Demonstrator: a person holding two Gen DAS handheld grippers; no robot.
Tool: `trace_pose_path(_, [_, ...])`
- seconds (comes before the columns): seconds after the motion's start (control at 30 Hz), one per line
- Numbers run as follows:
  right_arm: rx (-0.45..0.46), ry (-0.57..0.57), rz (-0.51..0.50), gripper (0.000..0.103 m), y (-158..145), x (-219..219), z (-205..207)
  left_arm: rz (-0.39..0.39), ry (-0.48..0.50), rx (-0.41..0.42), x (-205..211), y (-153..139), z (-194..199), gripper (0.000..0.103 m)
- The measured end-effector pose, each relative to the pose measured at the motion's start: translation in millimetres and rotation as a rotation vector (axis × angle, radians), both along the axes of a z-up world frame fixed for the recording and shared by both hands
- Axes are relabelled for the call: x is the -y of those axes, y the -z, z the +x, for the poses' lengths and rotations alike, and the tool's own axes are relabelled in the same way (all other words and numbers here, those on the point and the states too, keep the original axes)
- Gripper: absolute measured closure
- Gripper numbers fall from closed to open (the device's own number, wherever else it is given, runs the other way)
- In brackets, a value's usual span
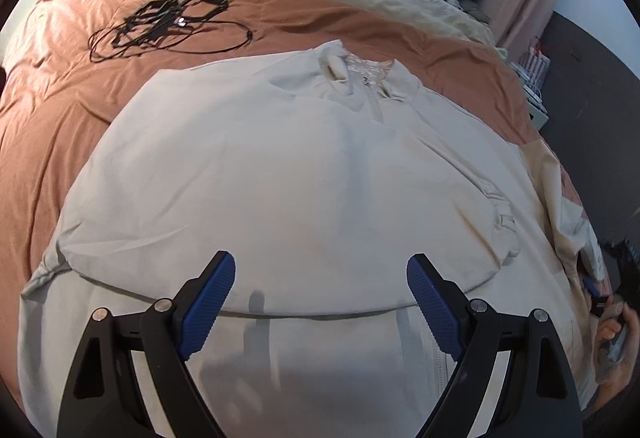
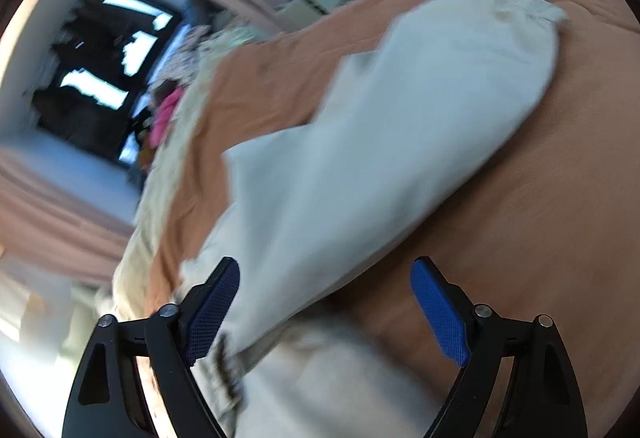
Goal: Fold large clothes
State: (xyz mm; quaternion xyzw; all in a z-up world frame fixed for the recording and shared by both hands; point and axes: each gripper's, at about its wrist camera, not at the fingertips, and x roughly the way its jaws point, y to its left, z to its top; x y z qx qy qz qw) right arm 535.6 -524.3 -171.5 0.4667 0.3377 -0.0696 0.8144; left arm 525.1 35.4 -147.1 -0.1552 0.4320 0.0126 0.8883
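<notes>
Right view blurred — sweatshirt (image 2: 360, 158) hem cut off (bottom).

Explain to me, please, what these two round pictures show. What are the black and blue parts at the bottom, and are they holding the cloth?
Each picture comes from a small wide-angle camera mounted on a hand-held tool, one per hand. The black arms with blue pads are the tool's two fingers. The left gripper looks over a cream sweatshirt spread on an orange bedsheet, with a black cable lying further back. The right gripper, tilted and blurred, looks along one sleeve of the same garment. Both grippers are open and hold nothing.
</notes>
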Motion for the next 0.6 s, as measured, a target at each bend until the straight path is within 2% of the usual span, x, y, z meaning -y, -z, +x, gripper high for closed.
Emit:
trace_pose_path(0.03, [-0.005,0.026,0.023,0.018,7,10,0,-0.008,-0.01,-0.003,-2,2,1,0.014])
trace_pose_path(0.1, [-0.008,0.073,0.072,0.031,21,28,0,-0.007,-0.019,-0.008,-4,5,2,0.014])
trace_pose_path(0.13, [0.004,0.086,0.089,0.033,25,34,1,-0.001,-0.02,-0.011,-3,6,3,0.014])
trace_pose_path(0.23, [0.04,0.129,0.083,0.05,27,52,6,0.008,-0.015,-0.012,-3,8,4,0.014])
trace_pose_path(0.27, [0.044,0.131,0.066,0.07,27,52,8,0.011,-0.014,-0.012,-3,7,4,0.014])
trace_pose_path(0.3, [0.044,0.11,0.053,0.095,28,51,12,0.012,-0.015,-0.01,-4,7,4,0.014])
trace_pose_path(0.37, [0.059,0.079,0.062,0.096,23,48,10,0.006,-0.022,-0.003,-6,5,3,0.014])
trace_pose_path(0.6, [0.297,-0.051,-0.136,0.097,-70,-8,2,-0.026,-0.024,0.022,-12,-5,-2,0.014])
